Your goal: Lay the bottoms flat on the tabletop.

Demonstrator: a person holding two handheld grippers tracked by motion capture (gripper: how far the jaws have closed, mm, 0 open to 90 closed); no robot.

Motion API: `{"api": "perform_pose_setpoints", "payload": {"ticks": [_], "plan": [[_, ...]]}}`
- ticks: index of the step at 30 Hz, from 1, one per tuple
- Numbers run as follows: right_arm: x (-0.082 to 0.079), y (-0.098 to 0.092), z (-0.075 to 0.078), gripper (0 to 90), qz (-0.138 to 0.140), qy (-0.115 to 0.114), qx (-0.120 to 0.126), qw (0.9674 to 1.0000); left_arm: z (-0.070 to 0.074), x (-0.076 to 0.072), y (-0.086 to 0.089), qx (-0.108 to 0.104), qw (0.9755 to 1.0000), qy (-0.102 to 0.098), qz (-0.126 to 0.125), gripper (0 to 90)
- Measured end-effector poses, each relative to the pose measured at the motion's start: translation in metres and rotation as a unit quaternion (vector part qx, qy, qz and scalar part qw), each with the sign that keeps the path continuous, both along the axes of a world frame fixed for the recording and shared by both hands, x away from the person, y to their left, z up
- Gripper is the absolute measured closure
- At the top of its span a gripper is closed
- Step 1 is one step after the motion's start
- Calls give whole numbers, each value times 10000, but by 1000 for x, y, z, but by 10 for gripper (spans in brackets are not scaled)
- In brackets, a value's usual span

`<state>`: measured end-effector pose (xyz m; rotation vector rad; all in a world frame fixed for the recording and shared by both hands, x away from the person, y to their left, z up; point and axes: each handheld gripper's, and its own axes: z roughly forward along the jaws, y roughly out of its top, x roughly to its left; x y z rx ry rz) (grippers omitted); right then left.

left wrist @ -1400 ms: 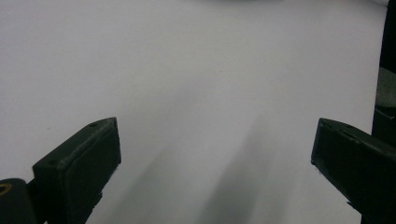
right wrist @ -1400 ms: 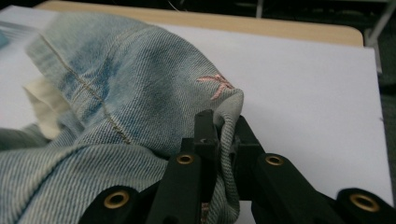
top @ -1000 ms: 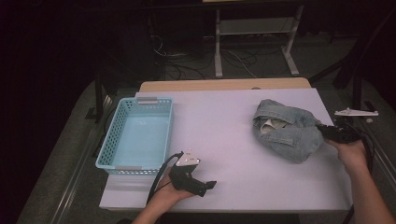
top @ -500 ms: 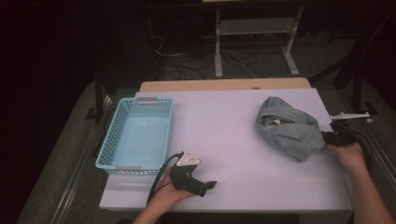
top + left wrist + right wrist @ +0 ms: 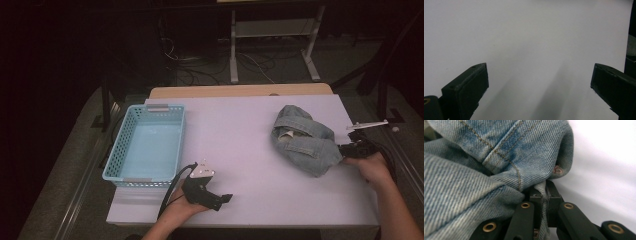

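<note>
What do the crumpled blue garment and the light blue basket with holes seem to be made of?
The crumpled blue garment looks like faded cotton denim: diagonal twill weave, tan topstitching and a copper rivet show in the right gripper view. The light blue basket seems moulded plastic, smooth and slightly glossy, with regular perforated walls; the exact plastic can't be told.

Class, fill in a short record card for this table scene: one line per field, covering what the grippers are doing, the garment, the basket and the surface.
Garment: crumpled denim jeans, at the table's right side
Right gripper: jaws shut on a fold of the jeans
Left gripper: jaws open, nothing between them, low over the table near its front edge
Basket: light blue plastic, at the left, nothing in it
Table: white top
</note>
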<state>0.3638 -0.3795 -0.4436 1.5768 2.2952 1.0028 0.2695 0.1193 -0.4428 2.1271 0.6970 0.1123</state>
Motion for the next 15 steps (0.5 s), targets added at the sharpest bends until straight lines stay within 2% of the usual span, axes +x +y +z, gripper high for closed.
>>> {"api": "perform_pose_setpoints", "payload": {"ticks": [2, 8, 12, 15], "plan": [[-1, 6, 1, 855, 130, 0, -47, 9999, 0, 0, 0, -6, 10000, 0, 0, 14], [-2, 15, 0, 855, 516, 36, 131, 9986, 0, 0, 0, 1, 10000, -1, -10, 14], [-2, 26, -3, 855, 888, 44, 321, 9955, 0, 1, -1, 4, 10000, 0, -17, 14], [-2, 32, -2, 849, 963, -6, 249, 9950, 0, 1, -1, 10, 10000, -2, -30, 14]]}}
